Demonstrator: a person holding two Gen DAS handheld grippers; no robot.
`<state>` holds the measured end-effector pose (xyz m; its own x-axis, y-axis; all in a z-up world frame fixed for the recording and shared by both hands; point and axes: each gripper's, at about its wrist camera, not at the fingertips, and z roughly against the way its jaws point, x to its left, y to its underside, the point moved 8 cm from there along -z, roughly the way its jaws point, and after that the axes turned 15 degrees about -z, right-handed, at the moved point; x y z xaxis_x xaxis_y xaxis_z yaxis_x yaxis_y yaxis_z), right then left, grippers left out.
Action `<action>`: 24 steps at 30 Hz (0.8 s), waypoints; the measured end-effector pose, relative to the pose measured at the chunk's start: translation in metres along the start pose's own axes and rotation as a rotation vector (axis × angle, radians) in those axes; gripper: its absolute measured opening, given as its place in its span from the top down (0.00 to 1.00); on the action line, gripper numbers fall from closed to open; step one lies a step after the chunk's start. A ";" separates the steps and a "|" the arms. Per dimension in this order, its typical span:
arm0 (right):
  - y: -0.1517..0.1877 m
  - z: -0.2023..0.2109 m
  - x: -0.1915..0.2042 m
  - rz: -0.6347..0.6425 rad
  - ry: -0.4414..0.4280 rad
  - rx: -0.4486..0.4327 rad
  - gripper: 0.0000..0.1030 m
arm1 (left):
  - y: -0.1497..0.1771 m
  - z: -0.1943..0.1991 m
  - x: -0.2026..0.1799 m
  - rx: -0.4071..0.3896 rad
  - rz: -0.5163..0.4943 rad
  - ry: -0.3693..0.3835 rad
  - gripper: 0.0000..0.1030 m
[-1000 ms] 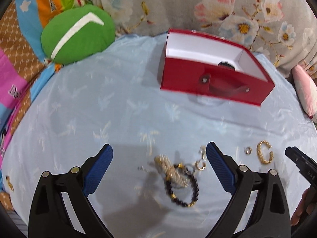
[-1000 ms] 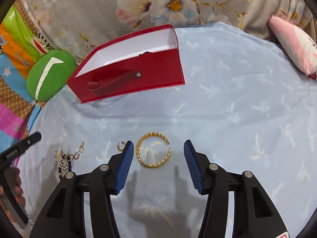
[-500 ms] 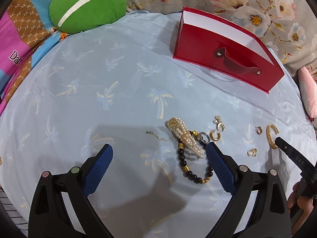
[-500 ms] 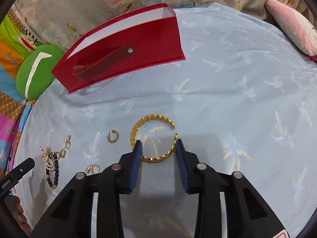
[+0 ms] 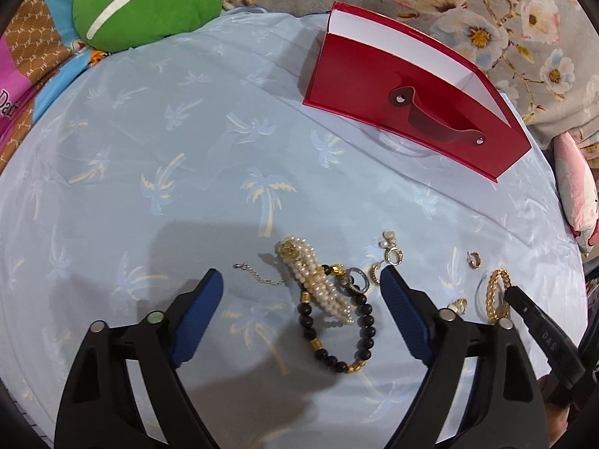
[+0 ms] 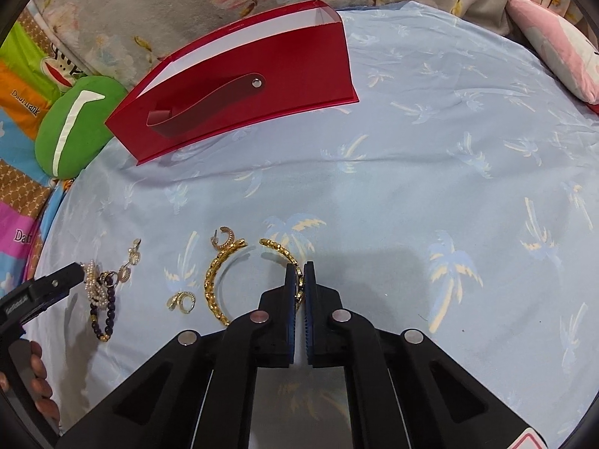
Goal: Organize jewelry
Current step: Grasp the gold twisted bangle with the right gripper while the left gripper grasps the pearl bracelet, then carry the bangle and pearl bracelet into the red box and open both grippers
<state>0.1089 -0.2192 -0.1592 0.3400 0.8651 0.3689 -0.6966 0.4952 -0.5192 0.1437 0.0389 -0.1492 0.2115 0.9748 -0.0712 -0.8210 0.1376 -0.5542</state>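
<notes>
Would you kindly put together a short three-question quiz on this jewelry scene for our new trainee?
1. True or false: the right gripper is shut on the gold bangle.
2. What lies between the fingers of the left gripper? A) only bare cloth B) the pearl bracelet tangled with the dark bead bracelet C) the red box
3. Fill in: the red box stands with its strap handle facing the ______ side of the bed, toward the grippers.

Key
1. True; the pads pinch one side of the bangle.
2. B; the jaws are closing, and the pads do not touch the bracelets.
3. Near.
</notes>
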 end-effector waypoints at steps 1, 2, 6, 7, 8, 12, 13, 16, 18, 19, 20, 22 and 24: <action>0.000 0.002 0.000 -0.001 -0.003 0.000 0.97 | -0.001 -0.001 -0.001 0.003 0.004 0.008 0.31; 0.000 0.004 0.000 -0.004 -0.009 -0.001 0.97 | -0.001 -0.002 -0.002 0.005 0.007 0.013 0.33; -0.001 0.010 -0.001 -0.011 -0.024 -0.004 0.97 | -0.003 -0.004 -0.010 0.005 -0.004 0.038 0.38; -0.002 0.011 -0.001 -0.013 -0.030 -0.004 0.97 | -0.003 -0.004 -0.011 0.004 -0.008 0.035 0.39; -0.002 0.012 -0.001 -0.015 -0.035 -0.003 0.97 | -0.003 -0.006 -0.011 0.007 -0.012 0.030 0.40; -0.001 0.014 -0.001 -0.015 -0.046 -0.002 0.97 | 0.000 -0.014 -0.011 0.030 0.006 0.043 0.57; -0.001 0.014 -0.001 -0.015 -0.049 -0.001 0.97 | 0.001 -0.015 -0.010 0.032 0.010 0.048 0.65; 0.000 0.015 -0.002 -0.018 -0.052 0.000 0.97 | 0.002 -0.015 -0.009 0.030 0.014 0.053 0.75; -0.001 0.014 -0.002 -0.021 -0.055 0.001 0.97 | 0.002 -0.015 -0.008 0.026 0.014 0.050 0.82; -0.001 0.014 -0.002 -0.021 -0.055 0.000 0.97 | 0.002 -0.014 -0.008 0.025 0.014 0.056 0.84; -0.001 0.014 -0.002 -0.021 -0.056 0.000 0.97 | 0.002 -0.013 -0.008 0.023 0.015 0.063 0.84; -0.001 0.015 -0.002 -0.021 -0.058 -0.001 0.97 | 0.001 -0.010 -0.009 0.014 0.010 0.069 0.84; -0.001 0.016 -0.002 -0.021 -0.060 -0.003 0.97 | 0.000 -0.006 -0.009 0.004 0.002 0.070 0.84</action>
<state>0.0988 -0.2225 -0.1471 0.3163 0.8479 0.4254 -0.6878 0.5139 -0.5127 0.1452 0.0287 -0.1539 0.2458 0.9605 -0.1303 -0.8234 0.1360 -0.5509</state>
